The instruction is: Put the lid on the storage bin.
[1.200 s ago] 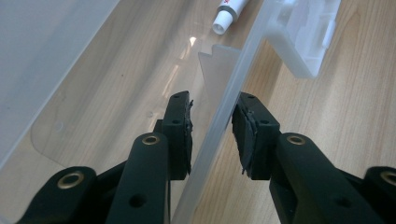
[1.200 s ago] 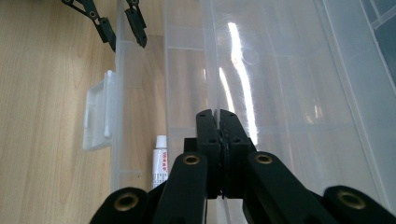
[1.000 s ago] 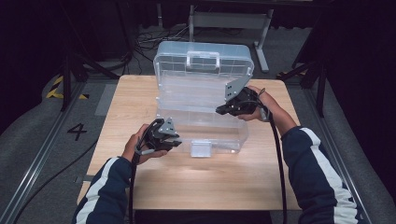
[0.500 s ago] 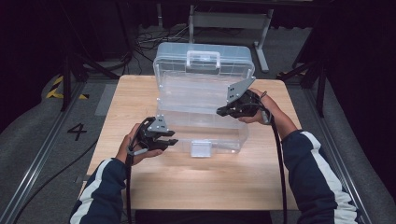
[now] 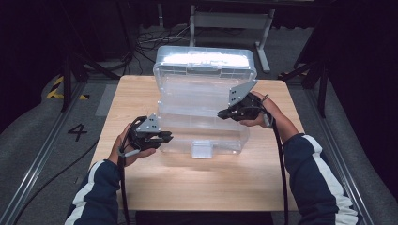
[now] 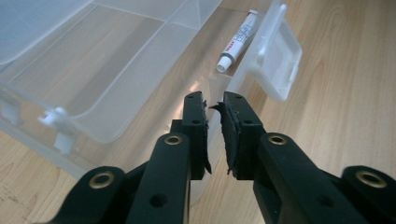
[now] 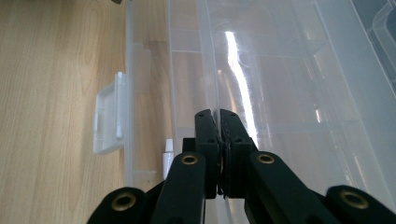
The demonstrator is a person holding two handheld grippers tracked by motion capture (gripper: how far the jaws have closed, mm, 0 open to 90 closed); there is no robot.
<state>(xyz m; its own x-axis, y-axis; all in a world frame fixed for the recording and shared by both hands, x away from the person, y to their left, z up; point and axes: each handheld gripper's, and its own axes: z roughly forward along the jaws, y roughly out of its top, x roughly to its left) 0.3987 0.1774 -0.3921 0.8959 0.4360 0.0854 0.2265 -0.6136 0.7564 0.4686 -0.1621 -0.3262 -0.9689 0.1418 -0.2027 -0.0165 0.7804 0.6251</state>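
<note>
A clear plastic box (image 5: 202,133) stands on the wooden table (image 5: 197,183) with its lid (image 5: 206,75) raised. My right gripper (image 5: 221,114) is at the lid's right edge, and its jaws (image 7: 216,114) are shut on that thin clear edge. My left gripper (image 5: 166,137) hovers just off the box's front left corner. Its jaws (image 6: 213,105) have just been closing to a narrow slit with nothing between them. A small white tube (image 6: 237,41) lies inside the box near the front wall, behind the white latch (image 6: 280,60).
The latch (image 5: 202,150) hangs at the middle of the box's front. Bare tabletop runs in front of the box and on both sides. Metal rails (image 5: 37,154) flank the table on the floor, and cables and a stand (image 5: 230,21) lie behind it.
My left gripper has drawn back a little to the left, away from the box's front corner. The right gripper and the lid have stayed where they were.
</note>
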